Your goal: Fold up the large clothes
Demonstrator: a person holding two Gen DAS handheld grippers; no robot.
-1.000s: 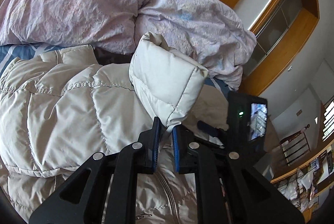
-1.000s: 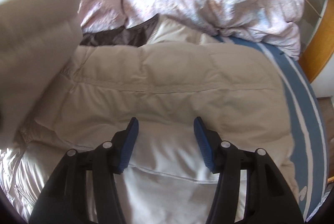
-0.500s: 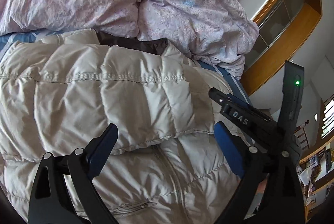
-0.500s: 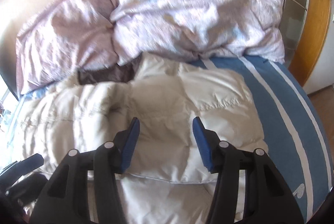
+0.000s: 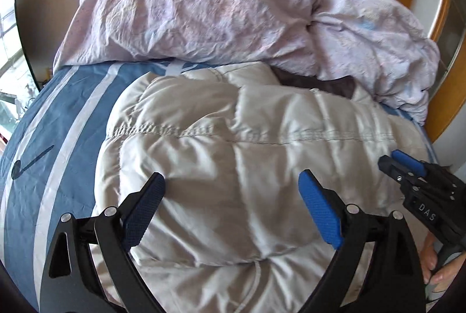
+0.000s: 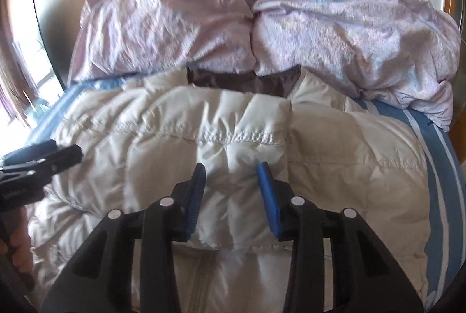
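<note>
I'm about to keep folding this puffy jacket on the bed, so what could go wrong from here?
1. The folded sleeve is puffy and may spring open, since the left gripper is open above it.
2. The right gripper, whose jaws have just been closing, may pinch only slippery shell fabric.
3. The lilac duvet crowds the jacket's collar end.

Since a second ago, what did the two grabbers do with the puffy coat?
The left gripper let go of the sleeve of the cream quilted puffer jacket; the sleeve now lies folded flat across the jacket, and the jaws stand wide open above it. The right gripper has just been closing, with jacket fabric between its jaws. The crumpled lilac duvet and blue striped bedsheet stayed put.
</note>
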